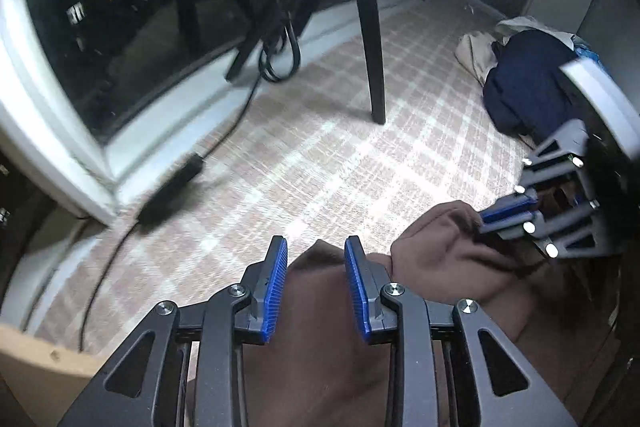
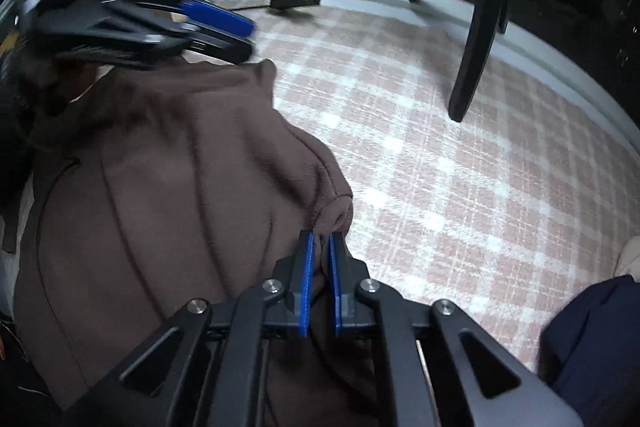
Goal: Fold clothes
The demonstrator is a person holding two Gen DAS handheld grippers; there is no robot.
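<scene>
Right hand-held gripper (image 2: 319,247) clamps brown garment (image 2: 180,187); left hand-held gripper (image 1: 316,251) released (garment's far side hidden)

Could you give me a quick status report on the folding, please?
Right gripper shut on brown hoodie edge. Left gripper open above it, nothing gripped. Navy garment lies apart on the checked mat, not obstructing.

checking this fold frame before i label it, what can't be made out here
- Brown garment: type and full outline unknown; both wrist views cut it at their lower edges, gripper frames cover part.
- Left gripper: smeared by motion in the right wrist view.
- Dark blue clothes pile: partly hidden by the right gripper; items indistinct.
</scene>
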